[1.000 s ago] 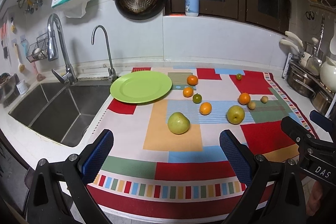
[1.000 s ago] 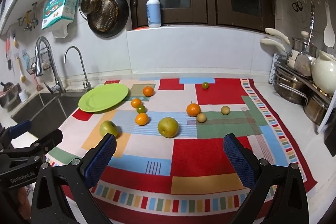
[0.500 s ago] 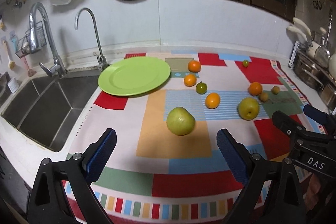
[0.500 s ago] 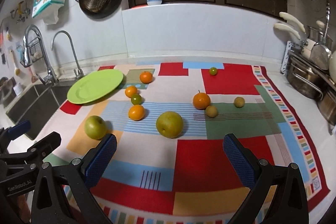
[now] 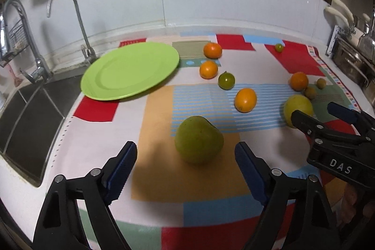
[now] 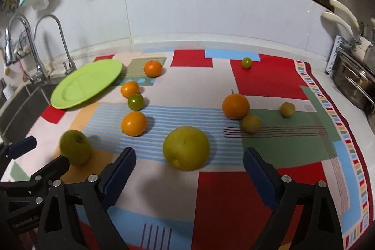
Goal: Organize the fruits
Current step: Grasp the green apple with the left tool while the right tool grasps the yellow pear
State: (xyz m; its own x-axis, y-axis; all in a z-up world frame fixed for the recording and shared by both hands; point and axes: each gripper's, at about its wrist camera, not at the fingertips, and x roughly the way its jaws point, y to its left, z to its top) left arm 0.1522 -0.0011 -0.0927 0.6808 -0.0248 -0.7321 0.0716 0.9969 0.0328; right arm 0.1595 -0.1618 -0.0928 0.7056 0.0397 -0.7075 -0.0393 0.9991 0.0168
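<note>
While its jaws have just been closing, the left claw [image 5: 185,163] stands apart, with the green pear [image 5: 198,139] just ahead between the blue pads, untouched. Likewise the right claw [image 6: 188,166], jaws narrowing but apart, frames the yellow-green pear [image 6: 186,148]. Both fruits lie on the patchwork cloth [image 5: 199,214] covering the worktop, beside a green plate [image 5: 117,72].

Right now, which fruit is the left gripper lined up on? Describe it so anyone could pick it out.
Start at the green plate by the sink, then come toward the camera onto the cloth's tan patch. The green pear sits there alone, just ahead of the open left gripper. It is the largest green fruit, lumpier than the rounder yellow one beside the right gripper.
</note>
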